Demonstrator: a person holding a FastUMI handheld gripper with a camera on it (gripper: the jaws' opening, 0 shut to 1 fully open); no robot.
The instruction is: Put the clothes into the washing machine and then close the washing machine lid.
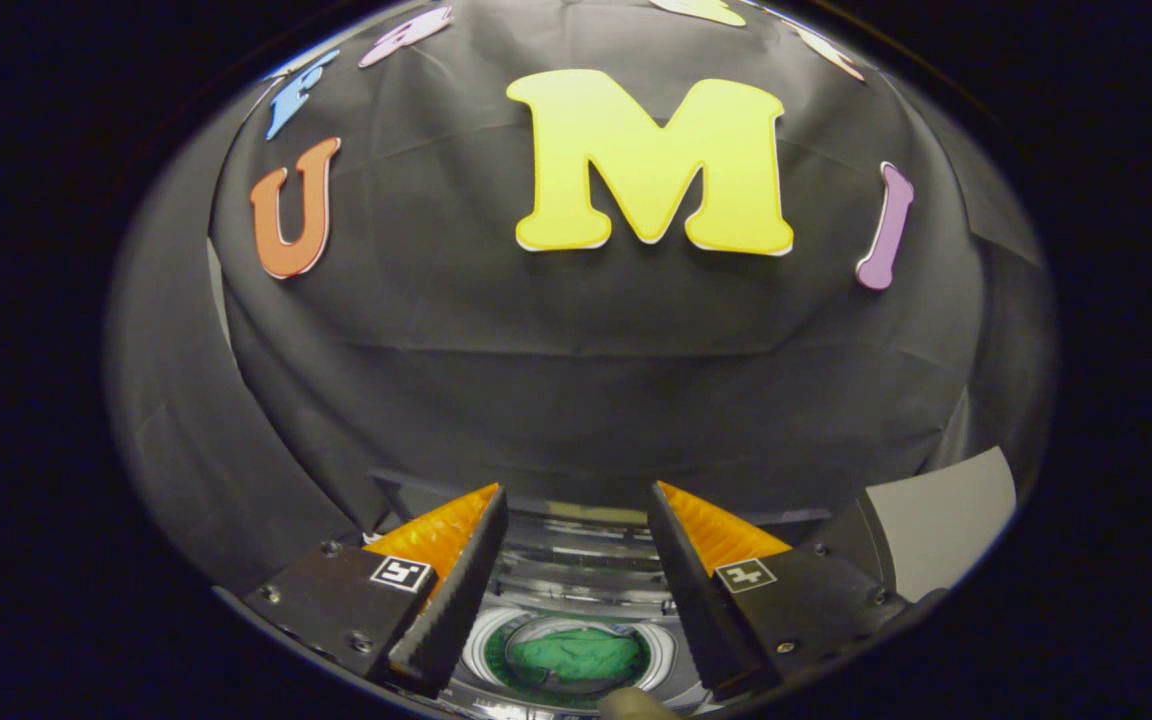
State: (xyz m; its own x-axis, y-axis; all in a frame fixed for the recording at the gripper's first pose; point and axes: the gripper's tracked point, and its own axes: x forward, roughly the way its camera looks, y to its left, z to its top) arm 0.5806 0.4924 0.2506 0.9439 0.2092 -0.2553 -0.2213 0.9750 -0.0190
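Fingers: I see my gripper (576,500) with both fingers spread wide apart, nothing caught between them and neither one touching anything.

Between the fingers: looking down through the gap I see the washing machine (576,560), its pale top panel with ridged bands running across just under the fingertips.

Clothes: a green cloth (576,655) lies bunched inside the round drum opening (484,650), low between the two fingers and well below their tips. It sits within the light ring of the opening, not hanging over it.

Lid: I cannot tell from here where the lid is or how it stands; the drum opening looks uncovered, since I see the cloth directly.

Near edge: a small tan shape (636,705) pokes in just below the drum opening, too cut off for me to say what it is.

Right of the fingers: a flat grey panel (941,515) rises beside the machine, beyond the right finger.

Beyond: black cloth wall (576,370) hangs close behind the machine, creased and folded, nothing standing between it and my fingertips.
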